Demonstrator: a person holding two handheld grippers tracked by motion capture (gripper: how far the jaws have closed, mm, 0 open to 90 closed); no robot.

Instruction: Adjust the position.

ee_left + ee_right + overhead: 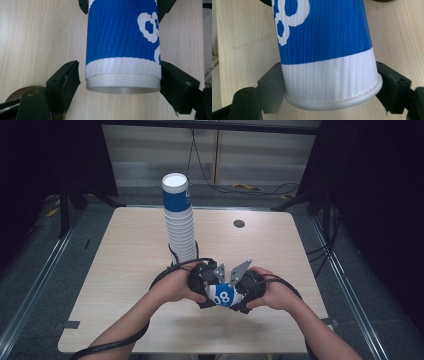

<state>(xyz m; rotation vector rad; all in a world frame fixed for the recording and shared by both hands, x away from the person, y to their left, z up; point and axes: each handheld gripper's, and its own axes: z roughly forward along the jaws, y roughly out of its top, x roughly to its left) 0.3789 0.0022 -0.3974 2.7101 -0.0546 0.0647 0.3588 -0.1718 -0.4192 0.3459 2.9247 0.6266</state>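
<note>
Left gripper (207,287) jaws are set around the base end of a blue-and-white paper cup (223,295); in the left gripper view one jaw is seen against the cup (122,47) wall at 3 o'clock, the other stands just off it at 9 o'clock, so a firm clamp cannot be told. Right gripper (246,292) jaws are closed on the rim end of the same cup (324,50), both pressed against the white band. The cup is held lying on its side between both grippers, above the wooden surface (125,270), at 6 o'clock of it. A tall stack of cups (179,220) is seen upright at 12 o'clock, well apart from the grippers.
</note>
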